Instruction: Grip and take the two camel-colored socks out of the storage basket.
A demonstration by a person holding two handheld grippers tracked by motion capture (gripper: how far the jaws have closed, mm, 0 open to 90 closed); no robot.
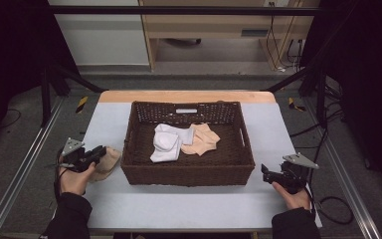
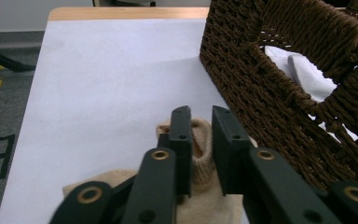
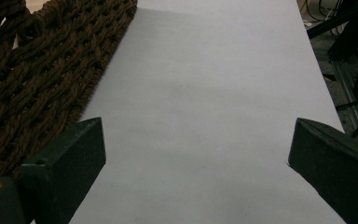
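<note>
At the left edge of the surface [image 1: 179, 209], the left gripper [image 2: 200, 116] sits low over a beige sock [image 2: 200, 154] lying just beside the basket [image 1: 186, 174]. Its jaws stand narrowly apart with the sock's ribbed cuff between them; the pads do not seem to press on the cloth, so the sock looks loose rather than pinched. A lift from here would probably leave the sock behind, or catch only a thin fold that slips out on the way over the basket wall. The jaws also sit close to the woven wall, so a sideways swing could snag it and drag the basket.

Inside the basket lie one white sock [image 1: 166, 142] and one peach sock [image 1: 201, 139], touching each other.

At the right, the right gripper [image 3: 196, 135] rests with jaws spread wide over bare surface, holding nothing.

Count: three socks, one basket, two grippers.
</note>
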